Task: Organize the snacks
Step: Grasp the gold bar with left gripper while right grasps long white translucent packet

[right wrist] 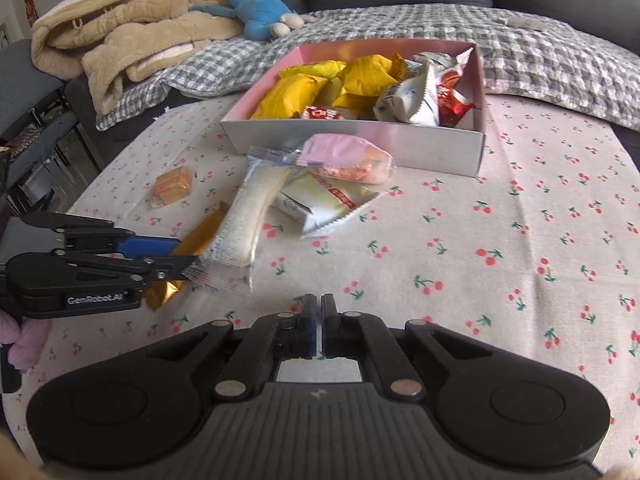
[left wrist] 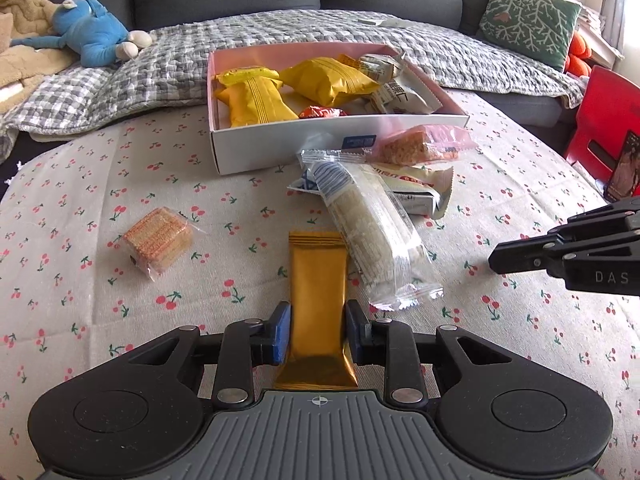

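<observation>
My left gripper point(left wrist: 318, 312) is shut on a gold snack bar point(left wrist: 318, 280), its blue pads pressing both long sides. The same bar point(right wrist: 196, 236) shows in the right wrist view, pinched by the left gripper point(right wrist: 180, 252). My right gripper point(right wrist: 319, 304) is shut with nothing between its fingers, over bare tablecloth; it also enters the left wrist view at the right edge point(left wrist: 496, 258). A pink-lined white box point(left wrist: 280, 148) at the table's far side holds several yellow, white and red snack packs. Loose snacks lie in front of it: a long clear-wrapped rice roll point(left wrist: 372, 236), a white pack point(left wrist: 420, 188), a pink-wrapped crispy bar point(left wrist: 420, 146).
A clear-wrapped stack of wafers point(left wrist: 158, 238) lies alone at the left on the cherry-print tablecloth point(left wrist: 520, 320). Behind the table a grey sofa carries a checked blanket point(left wrist: 160, 68), a blue plush toy point(left wrist: 88, 36) and a green cushion point(left wrist: 528, 24). A red chair point(left wrist: 600, 120) stands at the right.
</observation>
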Tool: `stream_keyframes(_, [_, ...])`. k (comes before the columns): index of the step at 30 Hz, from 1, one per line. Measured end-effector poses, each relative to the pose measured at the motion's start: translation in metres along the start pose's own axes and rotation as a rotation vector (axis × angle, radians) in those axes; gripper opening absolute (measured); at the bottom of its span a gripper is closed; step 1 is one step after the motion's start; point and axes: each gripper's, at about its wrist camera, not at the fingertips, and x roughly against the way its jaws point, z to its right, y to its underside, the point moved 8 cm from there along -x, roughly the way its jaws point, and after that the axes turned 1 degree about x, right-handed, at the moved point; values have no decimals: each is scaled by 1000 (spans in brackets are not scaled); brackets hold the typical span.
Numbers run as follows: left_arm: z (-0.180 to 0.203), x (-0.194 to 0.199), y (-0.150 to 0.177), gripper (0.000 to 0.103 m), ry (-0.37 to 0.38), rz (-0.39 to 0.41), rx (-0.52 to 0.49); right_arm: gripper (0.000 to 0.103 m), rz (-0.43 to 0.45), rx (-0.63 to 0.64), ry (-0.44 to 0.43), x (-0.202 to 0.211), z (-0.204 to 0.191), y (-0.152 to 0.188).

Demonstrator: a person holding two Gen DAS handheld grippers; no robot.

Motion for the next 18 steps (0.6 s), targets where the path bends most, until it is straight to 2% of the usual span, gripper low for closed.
stream_keyframes(2, [0,2,1,31,-9,1,3,3,22,-7,-4,5,0,0])
stream_keyframes(4, [-1,1,1,32,-9,10,4,15,43,-14,-14,6,-5,-4])
stream_keyframes(6, [-1,1,1,35,-15,23,4,35,61,-19,-26,4,-12,-11])
stream_keyframes(8, [-3,0,0,35,-9,29,18,44,75,-28,-48,1,-19,-18])
stream_keyframes(13, [-8,0,0,31,2,30,55,44,66,-81,-92,-23,-27,-36])
stream_keyframes(18, [-12,3,4,29,-11,31,65,42,35,-134,-154,-44,-32,-35])
